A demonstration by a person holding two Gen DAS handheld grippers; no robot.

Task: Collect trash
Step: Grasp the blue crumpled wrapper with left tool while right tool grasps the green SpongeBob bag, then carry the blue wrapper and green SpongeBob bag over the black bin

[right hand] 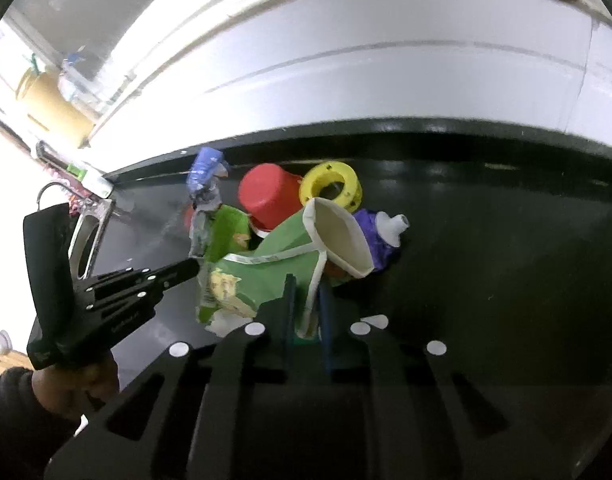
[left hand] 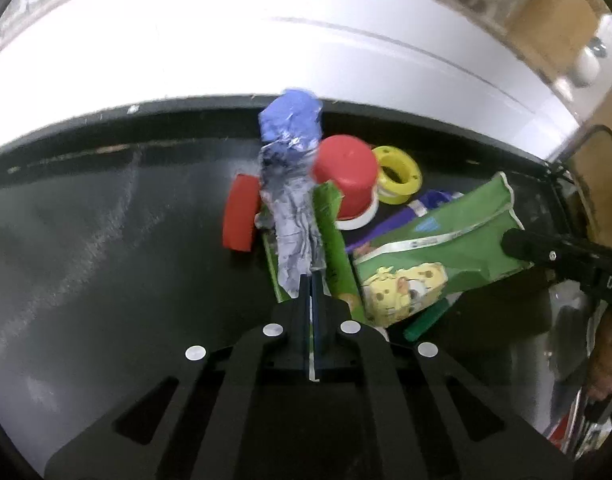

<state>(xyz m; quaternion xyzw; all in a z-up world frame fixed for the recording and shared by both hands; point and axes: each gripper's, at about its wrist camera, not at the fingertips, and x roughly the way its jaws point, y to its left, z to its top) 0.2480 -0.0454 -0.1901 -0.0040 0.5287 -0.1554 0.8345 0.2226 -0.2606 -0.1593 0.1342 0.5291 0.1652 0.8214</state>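
Note:
My left gripper (left hand: 311, 280) is shut on a crumpled blue and silver wrapper (left hand: 292, 184), held above the black counter (left hand: 106, 220); it also shows in the right wrist view (right hand: 206, 188). My right gripper (right hand: 307, 284) is shut on the edge of an open green snack bag (right hand: 282, 256), which also shows in the left wrist view (left hand: 437, 248). Behind them lie a red cup (left hand: 347, 172), a yellow tape roll (left hand: 397, 174), a red lid (left hand: 240, 218) and a purple pouch with a white spout (right hand: 379, 236).
A white wall panel (left hand: 266, 48) runs behind the counter's back edge. A metal sink rim (right hand: 88, 236) sits at the left in the right wrist view. A small green item (left hand: 425, 320) lies under the bag.

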